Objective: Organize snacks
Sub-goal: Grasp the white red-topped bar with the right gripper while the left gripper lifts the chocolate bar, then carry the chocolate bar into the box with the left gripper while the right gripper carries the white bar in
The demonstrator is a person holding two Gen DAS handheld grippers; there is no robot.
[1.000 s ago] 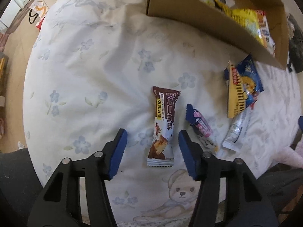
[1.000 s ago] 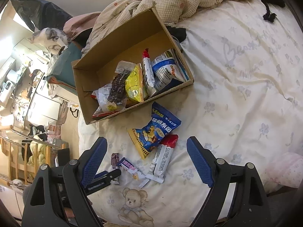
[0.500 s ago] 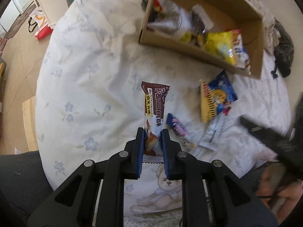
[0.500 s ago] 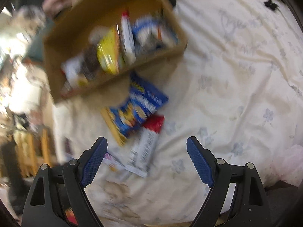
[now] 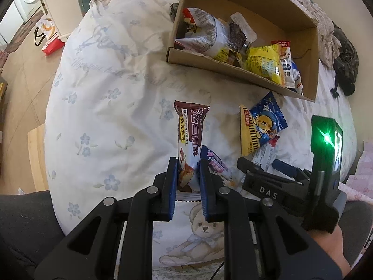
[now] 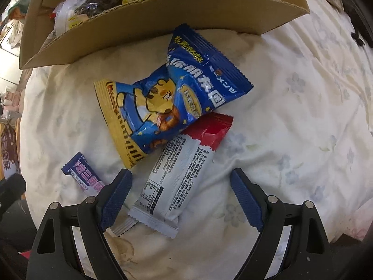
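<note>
On the floral bedsheet (image 5: 105, 88), I am now holding the brown chocolate bar (image 5: 190, 137) in the left gripper (image 5: 188, 182): its jaws are closed tight on the wrapper's lower end, where a second ago they were standing wide on either side of it. The bar is pointing up and away from the pads, and I am reading it as lifted clear of the sheet, though the far end may be brushing the fabric; I cannot tell.

The right gripper (image 6: 180, 184) is coming down over the loose pile and holding nothing. Its jaws are spread wide, straddling the white-and-red wrapper (image 6: 177, 175), pads not touching it. The blue cartoon bag (image 6: 172, 93) is lying across that wrapper's red end, just in front of the cardboard box (image 6: 144, 21). The small purple bar (image 6: 84, 175) is lying just outside the left-hand pad.

Judgement: the first pick is secured, so the brown bar is ready to go into the box with the packets already there. Three snacks are left on the sheet. The white-and-red wrapper looks next; the overlapping bag may drag along.
</note>
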